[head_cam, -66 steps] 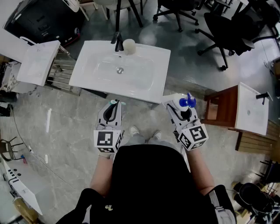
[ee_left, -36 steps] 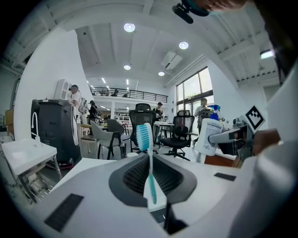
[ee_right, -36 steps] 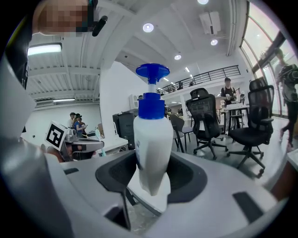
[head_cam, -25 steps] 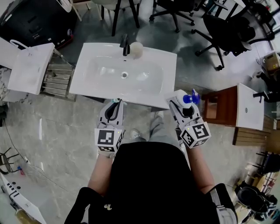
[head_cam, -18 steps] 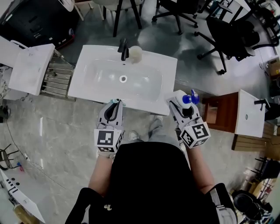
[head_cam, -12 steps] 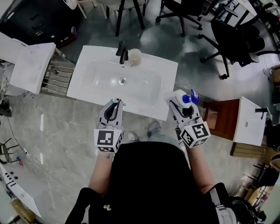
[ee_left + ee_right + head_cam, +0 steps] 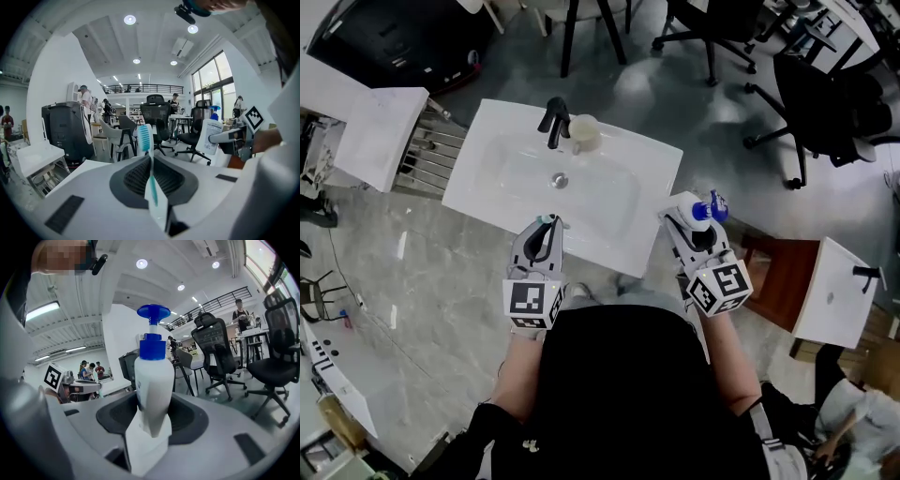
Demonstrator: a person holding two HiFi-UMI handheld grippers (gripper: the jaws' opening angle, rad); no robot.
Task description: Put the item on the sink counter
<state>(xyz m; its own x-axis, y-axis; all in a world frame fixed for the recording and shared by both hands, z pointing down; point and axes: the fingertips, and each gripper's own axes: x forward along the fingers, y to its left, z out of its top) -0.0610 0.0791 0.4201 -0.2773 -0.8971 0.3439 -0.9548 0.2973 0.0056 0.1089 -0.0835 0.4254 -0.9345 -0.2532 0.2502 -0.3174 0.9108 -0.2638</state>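
Observation:
A white sink counter with a black tap and a cream cup stands in front of me in the head view. My left gripper is shut on a teal toothbrush, bristles up, over the counter's near edge. My right gripper is shut on a white pump bottle with a blue pump head, held upright just off the counter's right near corner. The bottle also shows in the left gripper view.
Another white counter stands at the left over a metal rack. At the right is a brown wooden stand with a small white basin. Black office chairs stand behind the sink. Grey stone floor lies all around.
The person has stepped closer to the sink. Both grippers now reach the counter's near edge, each holding its item as before.

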